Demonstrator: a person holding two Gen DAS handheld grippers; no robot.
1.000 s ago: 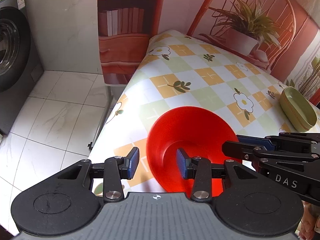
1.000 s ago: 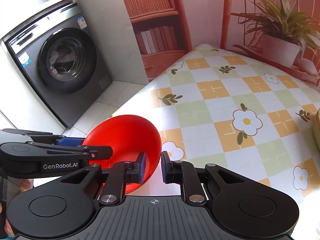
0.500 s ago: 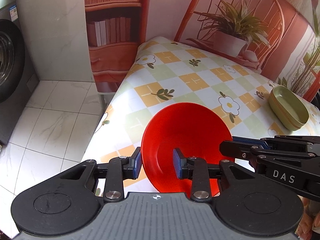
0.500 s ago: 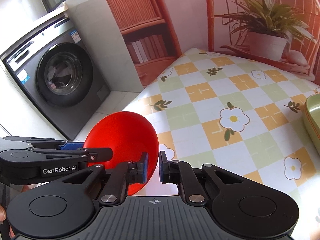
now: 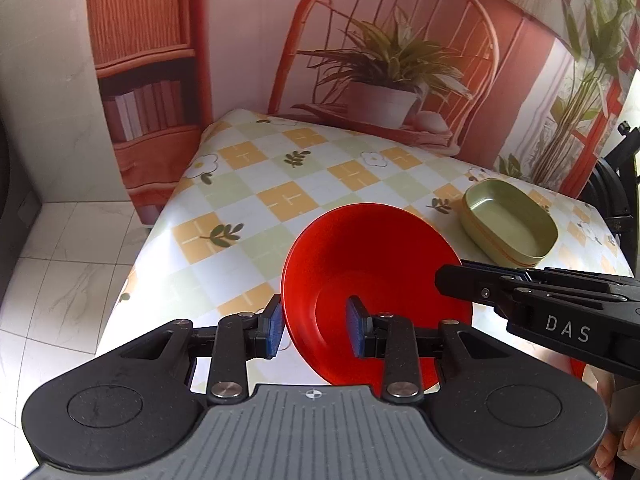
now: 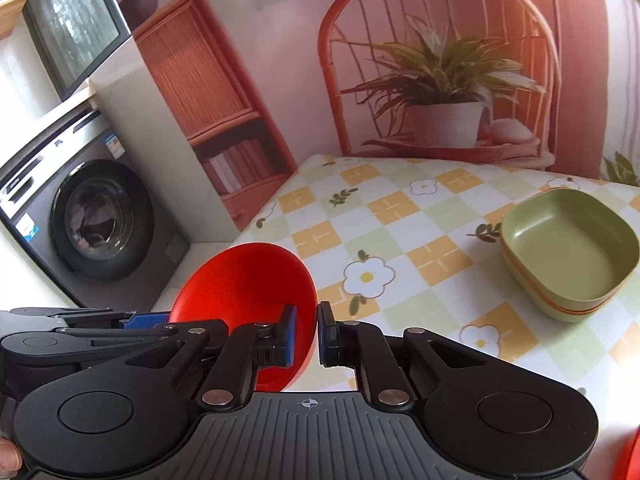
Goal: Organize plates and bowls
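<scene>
A red bowl (image 5: 376, 264) hangs tilted above the near left part of the checked tablecloth (image 5: 280, 196). My right gripper (image 6: 306, 334) is shut on the red bowl's (image 6: 240, 280) right rim, a pad on each side of the wall. My left gripper (image 5: 315, 330) straddles the left rim: one pad sits against the outside, the other stands inside the bowl with a gap, so it is open. The right gripper (image 5: 444, 284) reaches in from the right in the left wrist view. The left gripper (image 6: 132, 322) lies low on the left in the right wrist view. Two stacked green bowls (image 6: 568, 248) rest at the table's right.
The green bowls (image 5: 510, 226) sit near the table's right edge. Another red thing (image 6: 632, 460) shows at the bottom right corner. A washing machine (image 6: 92, 220) and tiled floor (image 5: 72, 280) lie off the table's left edge. A printed backdrop (image 6: 440, 80) stands behind.
Both grippers and the red bowl have risen and swung right, bringing the green bowls into fuller view. My left gripper's fingers have narrowed around the rim.
</scene>
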